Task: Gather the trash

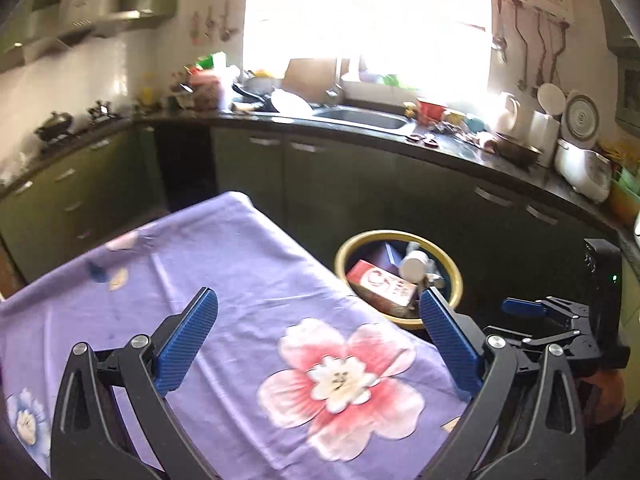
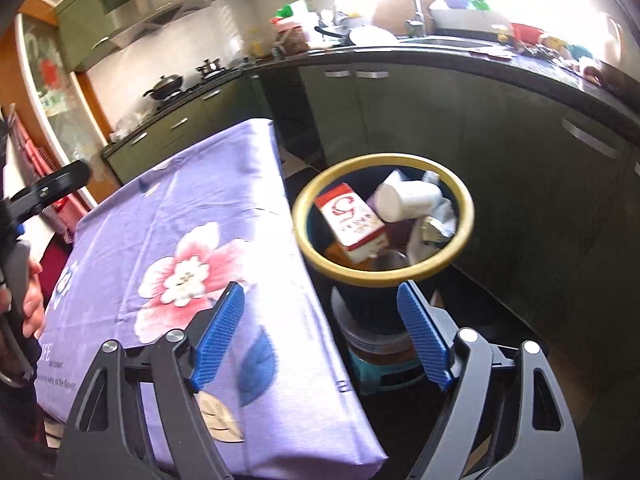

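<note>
Right now both grippers hang over a table draped in a lilac cloth printed with large pink-and-white flowers (image 1: 224,280), and neither has anything between its blue ribbed pads. The left gripper (image 1: 316,320) has its jaws spread wide above the cloth, one pad over the fabric and the other reaching past the table edge toward the bin. The right gripper (image 2: 320,320) is likewise released, one pad above the cloth and the other over the dark side of the bin.

Just beside the table's edge stands a round dark waste bin with a yellow rim (image 2: 468,216), set on top of a stack of things, the lowest a teal one (I cannot tell what they are). The trash lies inside it: a red-and-white carton (image 2: 352,220) leaning at a tilt, a white cylindrical cup (image 2: 404,200) lying on its side against the carton's upper end, and some crumpled silvery wrapping (image 2: 436,228) toward the far side.

A hand (image 2: 30,300) shows at the left edge of the right wrist view, wrapped around a grey handle.

Behind the table runs a dark counter (image 1: 460,148) over green cabinet doors, with a steel sink (image 1: 360,118) under a bright window.
</note>
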`<act>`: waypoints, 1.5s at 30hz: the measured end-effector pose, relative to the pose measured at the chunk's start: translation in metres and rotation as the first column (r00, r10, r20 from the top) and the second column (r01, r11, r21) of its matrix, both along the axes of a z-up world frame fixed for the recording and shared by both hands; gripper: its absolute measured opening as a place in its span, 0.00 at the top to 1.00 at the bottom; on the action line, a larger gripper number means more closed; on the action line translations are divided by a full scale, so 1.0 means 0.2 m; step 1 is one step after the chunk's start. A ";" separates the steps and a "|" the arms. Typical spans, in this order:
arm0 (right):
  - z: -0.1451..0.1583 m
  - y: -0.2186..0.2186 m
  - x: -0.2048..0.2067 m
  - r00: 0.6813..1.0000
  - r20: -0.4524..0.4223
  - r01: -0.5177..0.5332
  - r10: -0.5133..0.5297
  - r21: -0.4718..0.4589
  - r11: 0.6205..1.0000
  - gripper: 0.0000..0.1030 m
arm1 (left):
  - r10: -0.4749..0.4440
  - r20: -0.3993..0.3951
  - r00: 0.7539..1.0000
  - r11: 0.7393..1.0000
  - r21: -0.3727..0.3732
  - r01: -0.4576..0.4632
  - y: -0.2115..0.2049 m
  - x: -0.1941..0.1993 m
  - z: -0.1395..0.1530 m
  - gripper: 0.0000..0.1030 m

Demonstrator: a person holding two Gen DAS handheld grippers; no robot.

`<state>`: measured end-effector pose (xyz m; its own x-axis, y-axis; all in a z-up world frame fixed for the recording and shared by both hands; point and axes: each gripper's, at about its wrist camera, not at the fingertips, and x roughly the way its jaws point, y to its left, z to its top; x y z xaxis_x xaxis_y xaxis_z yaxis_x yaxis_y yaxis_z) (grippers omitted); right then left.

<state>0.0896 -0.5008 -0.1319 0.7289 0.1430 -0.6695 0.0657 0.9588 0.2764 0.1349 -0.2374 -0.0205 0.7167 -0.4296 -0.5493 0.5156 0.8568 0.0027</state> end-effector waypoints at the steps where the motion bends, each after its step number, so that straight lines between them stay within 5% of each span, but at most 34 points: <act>1: 0.02 0.04 0.00 1.000 0.010 -0.011 0.011 -0.007 1.000 0.18 | 0.045 0.032 0.998 0.999 0.007 -0.045 0.07 -0.06 0.02 0.07; 5: 0.09 0.17 -0.04 0.998 0.055 -0.042 0.044 -0.033 0.999 0.05 | 0.168 0.091 0.982 0.986 -0.003 -0.169 0.35 -0.25 0.07 0.07; 11: 0.19 0.31 -0.10 0.993 0.097 -0.053 0.063 -0.099 0.994 0.05 | 0.355 0.127 0.926 0.935 -0.071 -0.349 0.72 -0.50 0.11 0.06; 16: 0.26 0.38 -0.20 0.988 0.137 -0.046 0.066 -0.146 0.988 0.05 | 0.497 0.061 0.866 0.862 -0.154 -0.484 0.98 -0.64 0.11 0.06; 20: 0.27 0.40 -0.24 0.986 0.145 -0.060 0.083 -0.154 0.986 0.05 | 0.579 0.071 0.812 0.811 -0.147 -0.566 1.07 -0.71 0.11 0.06; 45: 0.30 0.43 -0.26 0.981 0.162 -0.079 0.103 -0.148 0.986 0.05 | 0.551 0.089 0.830 0.833 -0.118 -0.541 1.02 -0.78 0.10 0.06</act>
